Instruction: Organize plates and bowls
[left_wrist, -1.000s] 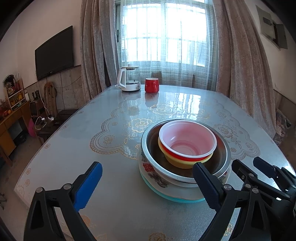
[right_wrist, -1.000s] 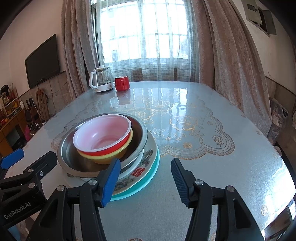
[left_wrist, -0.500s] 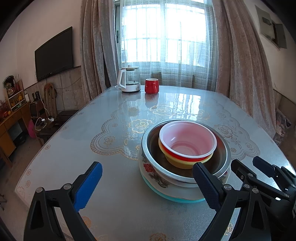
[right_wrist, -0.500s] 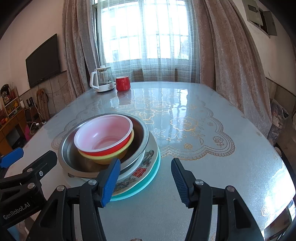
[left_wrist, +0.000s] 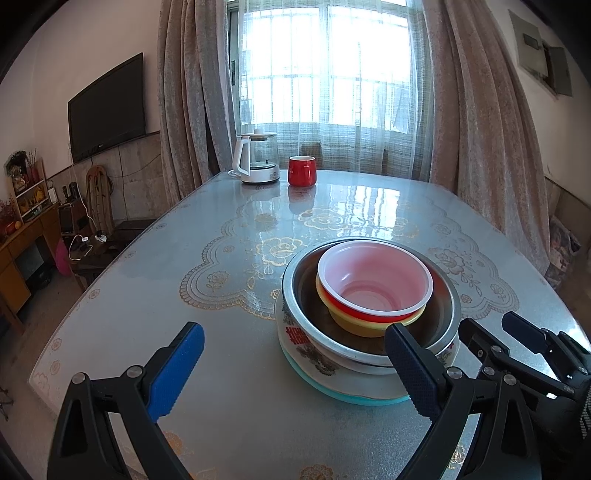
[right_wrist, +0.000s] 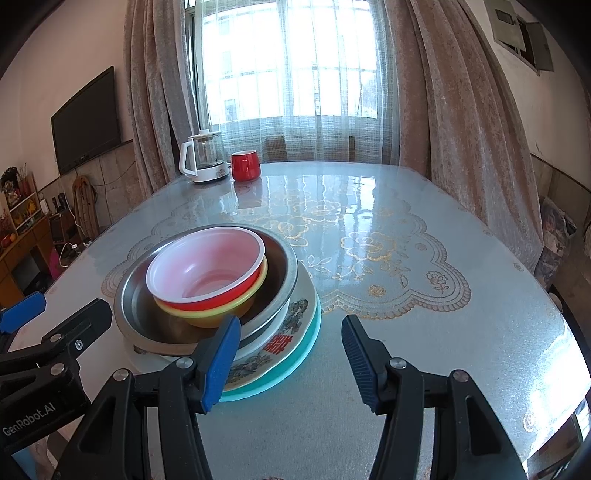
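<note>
One stack stands on the table: a teal plate (left_wrist: 332, 391) (right_wrist: 306, 339) at the bottom, a flower-patterned plate (left_wrist: 295, 336) (right_wrist: 291, 325), a steel bowl (left_wrist: 295, 295) (right_wrist: 133, 306), a yellow bowl (left_wrist: 354, 325) (right_wrist: 214, 317), and on top a red bowl (left_wrist: 373, 280) (right_wrist: 207, 266) with a pale inside. My left gripper (left_wrist: 295, 369) hovers open just short of the stack's near left side. On the near right side my right gripper (right_wrist: 291, 360) is open too, its left finger in front of the steel bowl's rim. Neither touches the stack.
A glass kettle (left_wrist: 258, 162) on a white base and a red mug (left_wrist: 301, 170) stand at the table's far end by the curtained window. The glass-topped table (left_wrist: 221, 221) has lace patterning. A TV and a low cabinet line the left wall.
</note>
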